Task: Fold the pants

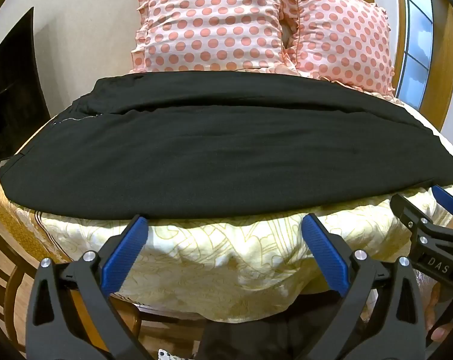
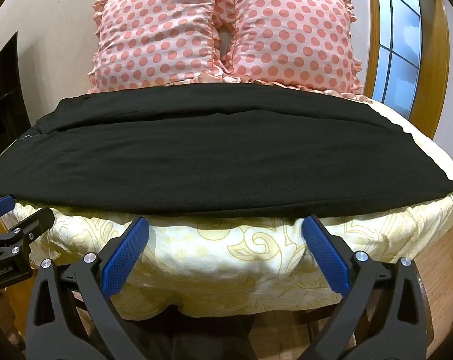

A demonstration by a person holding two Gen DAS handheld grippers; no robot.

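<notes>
Black pants (image 1: 220,156) lie flat across the bed, folded lengthwise with one leg over the other; they also show in the right wrist view (image 2: 214,162). My left gripper (image 1: 225,220) is open and empty, its blue pads just short of the pants' near edge. My right gripper (image 2: 225,223) is open and empty, also just short of the near edge. The right gripper shows at the right of the left wrist view (image 1: 436,225). The left gripper shows at the left of the right wrist view (image 2: 13,228).
A cream and yellow patterned bedspread (image 1: 226,255) covers the bed and hangs over its near edge. Two pink polka-dot pillows (image 2: 154,36) (image 2: 295,39) stand behind the pants. A window (image 2: 397,42) is at right, a dark screen (image 1: 10,96) at left.
</notes>
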